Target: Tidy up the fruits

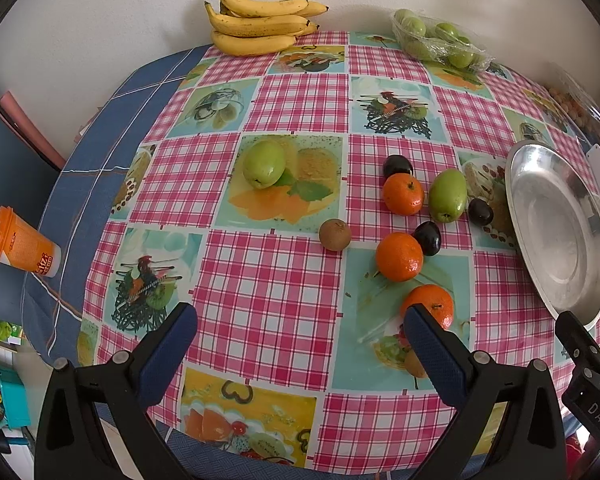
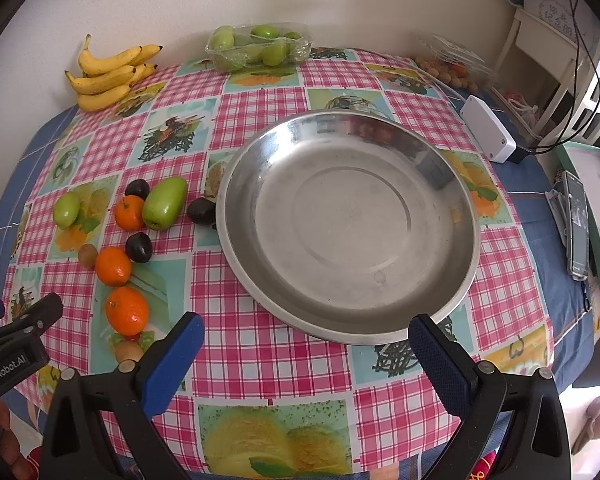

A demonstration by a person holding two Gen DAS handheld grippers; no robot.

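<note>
Loose fruit lies left of an empty metal plate (image 2: 348,224): three oranges (image 2: 126,310), three dark plums (image 2: 138,247), two green fruits (image 2: 164,203) and a kiwi (image 2: 87,255). In the left wrist view the nearest orange (image 1: 430,304) sits just past the right finger of my left gripper (image 1: 300,320), which is open and holds nothing. The plate (image 1: 556,232) is at that view's right. My right gripper (image 2: 306,328) hovers open over the tablecloth at the plate's near rim, with nothing between its fingers.
Bananas (image 2: 107,72) and a wrapped tray of green fruit (image 2: 259,46) sit at the far edge by the wall. A white box (image 2: 488,128) and a phone (image 2: 576,224) lie right of the plate. An orange cup (image 1: 19,244) stands at the left.
</note>
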